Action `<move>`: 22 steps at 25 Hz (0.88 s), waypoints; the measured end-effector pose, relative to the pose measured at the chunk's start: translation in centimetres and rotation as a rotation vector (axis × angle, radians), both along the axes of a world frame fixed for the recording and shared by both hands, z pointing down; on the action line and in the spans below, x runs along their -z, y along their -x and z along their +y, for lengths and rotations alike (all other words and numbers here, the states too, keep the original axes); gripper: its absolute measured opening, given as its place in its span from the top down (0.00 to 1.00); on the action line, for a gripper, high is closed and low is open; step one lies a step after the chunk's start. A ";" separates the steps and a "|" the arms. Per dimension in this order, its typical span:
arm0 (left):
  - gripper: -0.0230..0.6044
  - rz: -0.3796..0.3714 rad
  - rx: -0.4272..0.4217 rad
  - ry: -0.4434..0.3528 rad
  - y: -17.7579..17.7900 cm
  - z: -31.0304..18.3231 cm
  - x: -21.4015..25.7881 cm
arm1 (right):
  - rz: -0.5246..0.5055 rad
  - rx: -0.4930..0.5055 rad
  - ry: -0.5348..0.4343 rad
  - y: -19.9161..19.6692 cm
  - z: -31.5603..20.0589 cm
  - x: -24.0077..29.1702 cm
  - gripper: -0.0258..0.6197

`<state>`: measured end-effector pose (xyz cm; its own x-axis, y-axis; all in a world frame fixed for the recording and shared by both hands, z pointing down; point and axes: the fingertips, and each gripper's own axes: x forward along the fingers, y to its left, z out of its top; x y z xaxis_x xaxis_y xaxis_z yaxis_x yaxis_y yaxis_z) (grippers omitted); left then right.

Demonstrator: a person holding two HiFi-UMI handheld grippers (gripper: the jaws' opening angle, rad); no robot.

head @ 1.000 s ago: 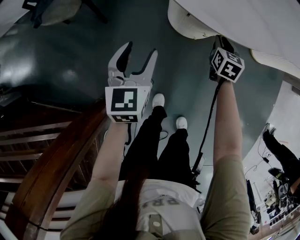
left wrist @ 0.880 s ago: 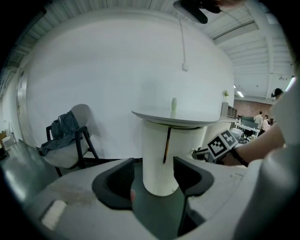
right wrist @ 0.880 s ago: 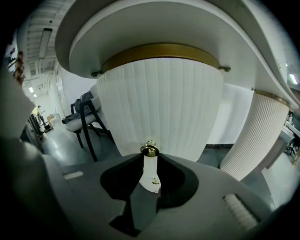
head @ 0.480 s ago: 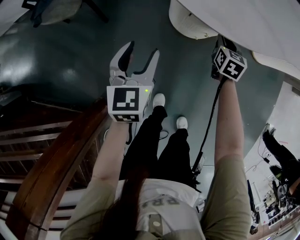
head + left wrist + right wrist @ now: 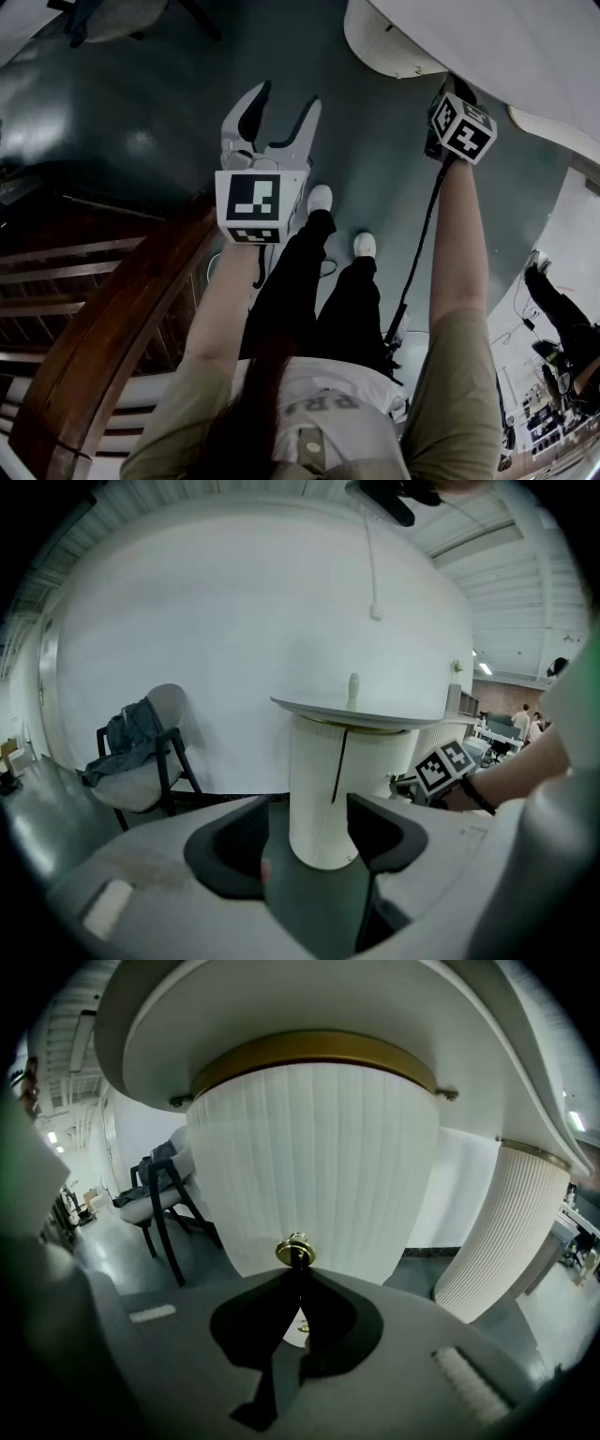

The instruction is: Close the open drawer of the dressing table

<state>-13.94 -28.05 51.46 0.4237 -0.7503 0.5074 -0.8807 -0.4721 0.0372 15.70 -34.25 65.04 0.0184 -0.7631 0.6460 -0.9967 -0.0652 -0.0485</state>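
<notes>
The white dressing table (image 5: pixel 487 37) fills the top right of the head view. In the right gripper view its ribbed, rounded drawer front (image 5: pixel 314 1166) with a gold band stands close ahead, and a gold knob (image 5: pixel 295 1251) juts out of it. My right gripper (image 5: pixel 298 1269) has just been closing and is now shut, with nothing between the pads. Its tips meet right under the knob; I cannot tell whether they touch it. Its marker cube (image 5: pixel 462 127) sits at the table's edge. My left gripper (image 5: pixel 286 98) hangs open and empty over the floor, aimed at a ribbed pedestal (image 5: pixel 337 789).
A dark wooden rail (image 5: pixel 103 328) curves along the left of the head view. A chair with clothes on it (image 5: pixel 141 761) stands by the white wall. A second ribbed pedestal (image 5: pixel 497 1232) stands to the right of the drawer. Another person (image 5: pixel 562 309) is at the far right.
</notes>
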 end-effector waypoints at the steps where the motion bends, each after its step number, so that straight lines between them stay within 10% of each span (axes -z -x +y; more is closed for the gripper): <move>1: 0.52 0.000 0.003 0.000 0.1 0.1 0.0 | 0.005 0.006 0.002 0.0 0.0 0.0 0.96; 10: 0.52 -0.007 0.010 -0.018 -0.3 1.7 1.4 | 0.015 -0.001 -0.035 -0.2 1.2 1.6 0.95; 22: 0.52 0.070 0.100 -0.104 -2.1 7.7 9.7 | -0.126 0.043 -0.172 -1.3 10.0 13.9 0.62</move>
<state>-11.88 -20.36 41.76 0.3760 -0.8373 0.3969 -0.9204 -0.3871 0.0553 17.00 -24.29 51.10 -0.0890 -0.8606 0.5015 -0.9837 -0.0029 -0.1796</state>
